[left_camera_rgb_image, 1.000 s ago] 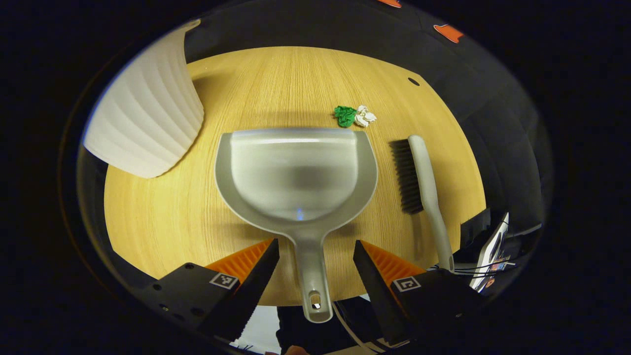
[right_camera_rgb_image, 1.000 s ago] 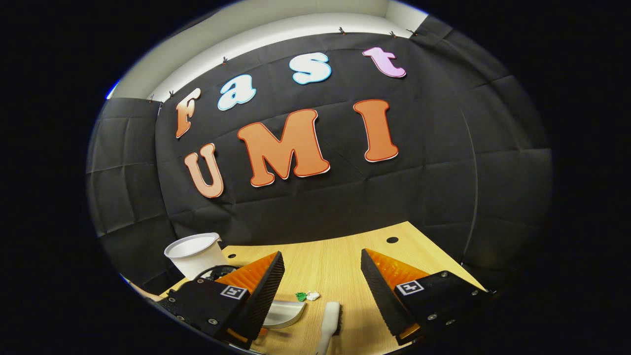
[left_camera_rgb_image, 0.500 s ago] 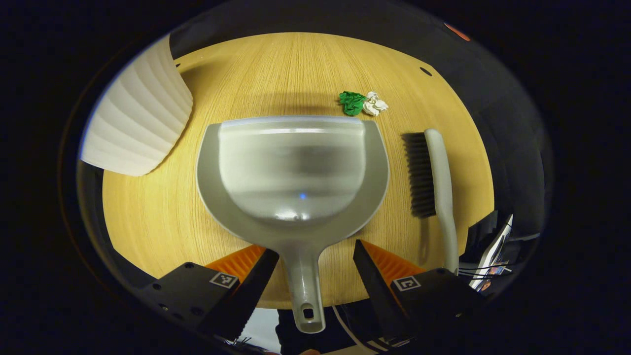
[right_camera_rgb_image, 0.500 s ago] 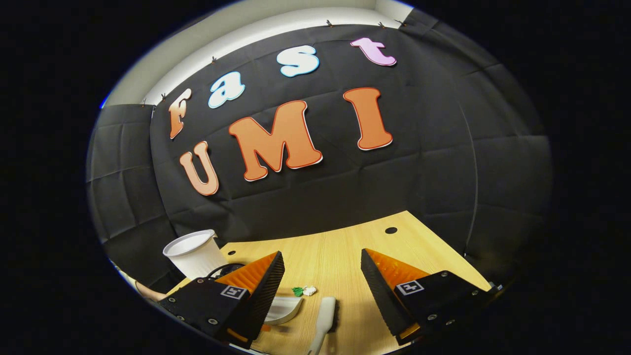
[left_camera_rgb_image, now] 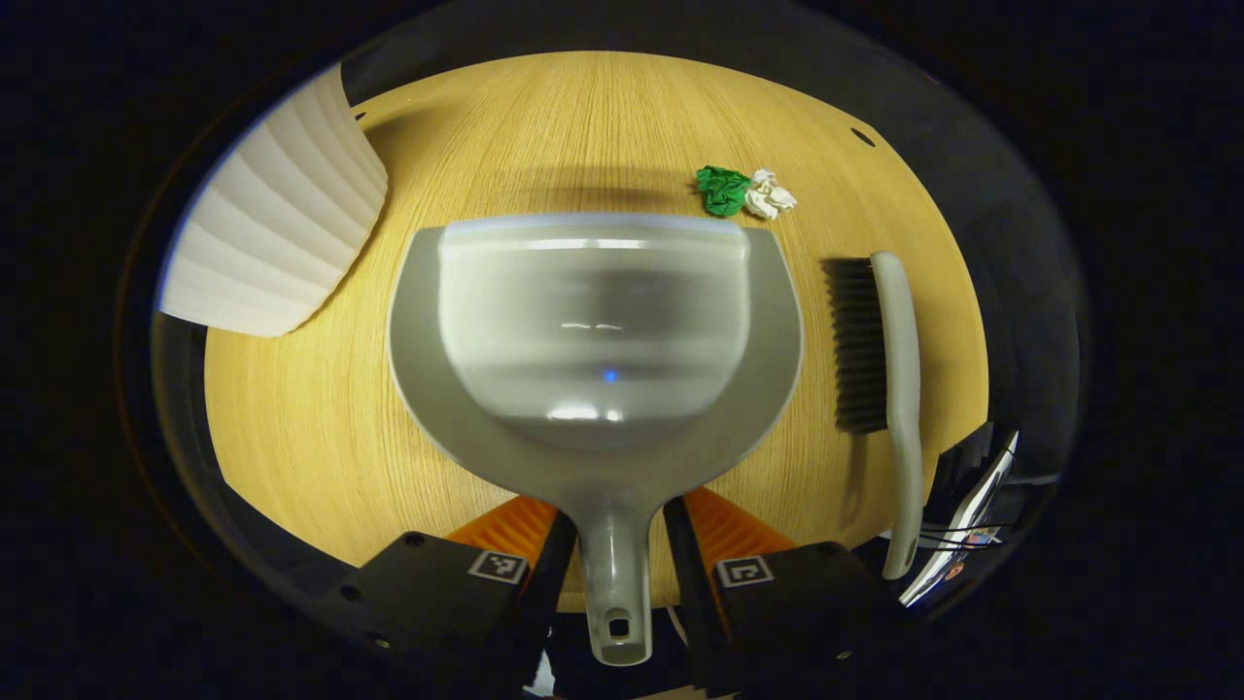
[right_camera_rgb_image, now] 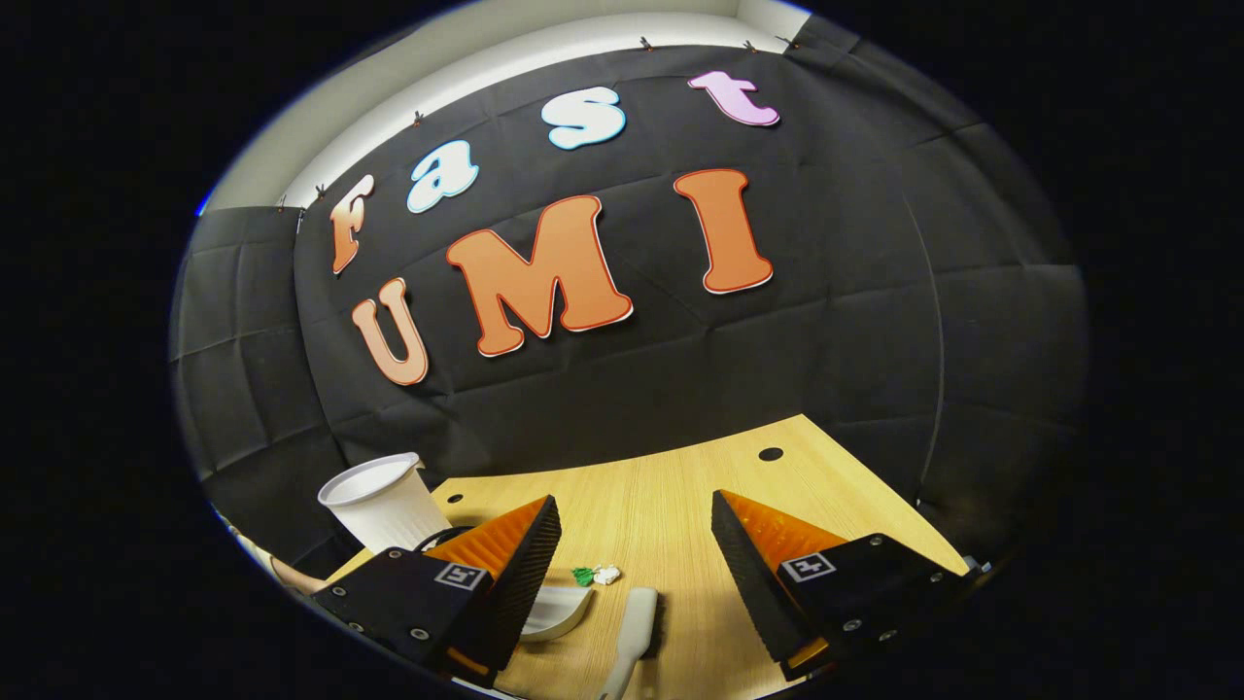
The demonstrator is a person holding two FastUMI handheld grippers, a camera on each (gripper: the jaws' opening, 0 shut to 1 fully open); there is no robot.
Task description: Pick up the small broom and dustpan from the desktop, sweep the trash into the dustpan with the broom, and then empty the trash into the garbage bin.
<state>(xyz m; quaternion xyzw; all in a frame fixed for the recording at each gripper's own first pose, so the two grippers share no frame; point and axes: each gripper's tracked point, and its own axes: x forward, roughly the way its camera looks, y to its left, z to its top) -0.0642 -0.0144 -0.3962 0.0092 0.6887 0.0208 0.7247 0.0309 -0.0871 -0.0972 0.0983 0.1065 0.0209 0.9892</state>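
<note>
Left gripper [left_camera_rgb_image: 616, 520] sits at the near edge of the desktop [left_camera_rgb_image: 292, 408], its two fingers closed in against the sides of the dustpan [left_camera_rgb_image: 595, 340] handle, one on each flank. Contact on both sides appears complete in the left gripper view. The dustpan lies flat, its handle pointing toward the gripper and its open lip facing away across the desk.

Right gripper [right_camera_rgb_image: 636, 544] is held above the desk with its fingers spread wide apart and nothing between them.

Small broom [left_camera_rgb_image: 889, 360] lies on the desktop to the right of the dustpan, apart from it, bristles facing the pan and handle end reaching the near desk edge. In the right gripper view the broom [right_camera_rgb_image: 634, 627] lies below and between that gripper's fingers, not touching them.

Trash consists of a green crumpled wad [left_camera_rgb_image: 721, 189] and a white crumpled wad [left_camera_rgb_image: 769, 195], touching each other, just beyond the right corner of the dustpan lip.

Garbage bin [left_camera_rgb_image: 267, 243], white with ribbed walls, stands on the far left of the desk, well apart from the dustpan. The right gripper view shows it [right_camera_rgb_image: 384, 501] upright with its mouth open.
</note>
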